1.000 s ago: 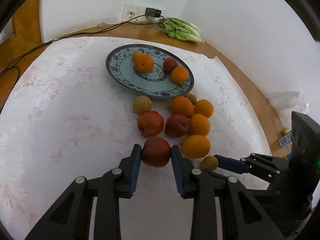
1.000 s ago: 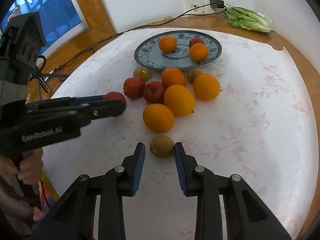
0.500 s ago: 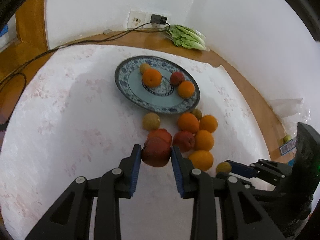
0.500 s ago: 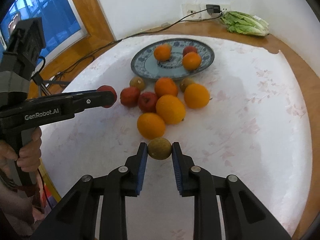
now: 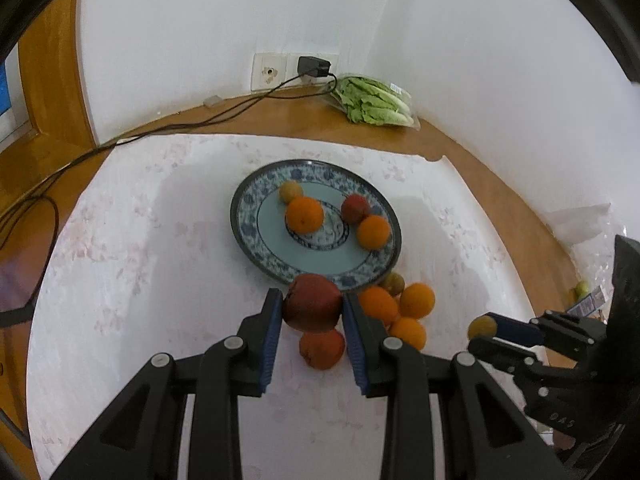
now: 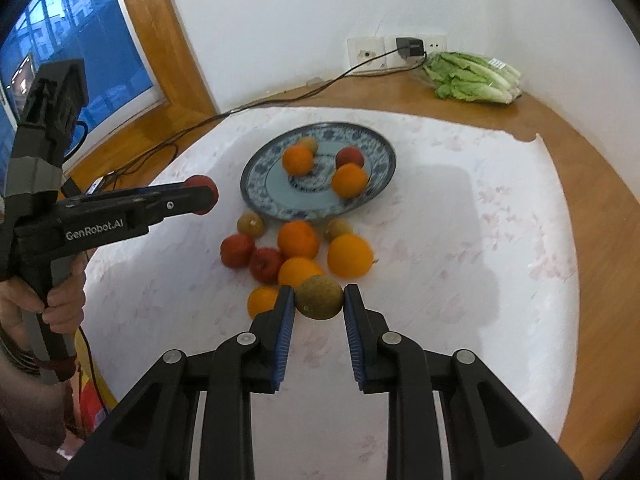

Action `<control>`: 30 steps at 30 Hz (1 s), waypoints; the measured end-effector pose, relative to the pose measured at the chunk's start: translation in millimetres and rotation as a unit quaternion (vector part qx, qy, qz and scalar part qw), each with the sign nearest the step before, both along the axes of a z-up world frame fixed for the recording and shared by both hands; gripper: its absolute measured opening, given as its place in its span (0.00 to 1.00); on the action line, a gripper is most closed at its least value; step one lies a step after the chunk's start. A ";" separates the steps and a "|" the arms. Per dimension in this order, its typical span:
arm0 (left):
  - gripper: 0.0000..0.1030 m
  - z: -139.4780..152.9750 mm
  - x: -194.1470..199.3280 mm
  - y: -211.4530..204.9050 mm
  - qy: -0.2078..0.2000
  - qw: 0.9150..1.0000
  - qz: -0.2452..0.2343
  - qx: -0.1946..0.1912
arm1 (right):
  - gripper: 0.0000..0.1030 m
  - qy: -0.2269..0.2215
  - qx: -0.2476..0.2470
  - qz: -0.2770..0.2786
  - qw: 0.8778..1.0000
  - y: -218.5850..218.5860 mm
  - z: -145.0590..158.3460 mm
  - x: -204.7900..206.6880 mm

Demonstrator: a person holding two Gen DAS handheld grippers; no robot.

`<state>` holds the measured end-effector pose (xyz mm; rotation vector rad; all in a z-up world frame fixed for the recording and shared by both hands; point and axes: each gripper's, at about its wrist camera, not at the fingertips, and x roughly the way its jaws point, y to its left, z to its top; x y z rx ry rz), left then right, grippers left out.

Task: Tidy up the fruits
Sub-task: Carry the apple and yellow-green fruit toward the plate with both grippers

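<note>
Fruit aloft, drop risk on way to plate.
Left gripper (image 5: 311, 312) clamps red apple (image 5: 312, 302), right gripper (image 6: 319, 307) pinches brown fruit (image 6: 319, 297), both above pile mid-counter; round skins cd slip, knock oranges (image 6: 298, 239) rolling off plate (image 6: 256, 188).

Plate (image 6: 384, 184) behind fruit cluster (image 6: 304, 252)
</note>
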<state>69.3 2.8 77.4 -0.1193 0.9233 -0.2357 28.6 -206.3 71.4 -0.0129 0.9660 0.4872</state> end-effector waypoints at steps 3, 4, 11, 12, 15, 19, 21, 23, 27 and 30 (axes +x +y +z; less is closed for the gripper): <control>0.31 1.0 6.8 1.3 0.002 1.000 0.005 -0.005 | 0.25 -0.006 0.002 -0.003 1.000 -3.3 8.4 6.2; 0.31 1.2 10.0 1.6 0.001 1.000 0.008 -0.005 | 0.25 -0.008 0.002 -0.005 1.000 -4.8 11.0 8.1; 0.31 -0.5 24.1 0.3 0.001 1.000 0.014 -0.004 | 0.25 -0.028 0.000 -0.009 1.000 -7.0 30.2 30.6; 0.31 -1.3 26.8 -0.3 0.002 1.000 0.014 -0.004 | 0.25 -0.028 -0.001 -0.009 1.000 -6.1 30.8 34.2; 0.31 -5.3 33.4 -1.8 0.006 1.000 0.015 -0.005 | 0.25 -0.025 -0.002 -0.011 1.000 -3.3 29.1 46.9; 0.31 -13.0 40.9 -4.9 0.005 1.000 0.017 -0.006 | 0.25 -0.019 -0.004 -0.013 1.000 1.0 24.0 62.0; 0.31 -17.8 44.7 -4.7 0.009 1.000 0.019 -0.007 | 0.25 -0.015 -0.008 -0.010 1.000 3.5 18.7 69.2; 0.31 -23.5 49.1 -4.3 0.016 1.000 0.022 -0.007 | 0.25 -0.011 -0.014 -0.009 1.000 5.5 13.4 74.9; 0.31 -32.8 56.1 -5.4 0.023 0.999 0.023 -0.006 | 0.25 -0.007 -0.017 -0.009 1.000 6.6 5.5 85.9; 0.31 -37.5 59.1 -6.6 0.027 0.999 0.023 -0.005 | 0.25 -0.002 -0.015 -0.012 1.000 6.1 0.4 93.8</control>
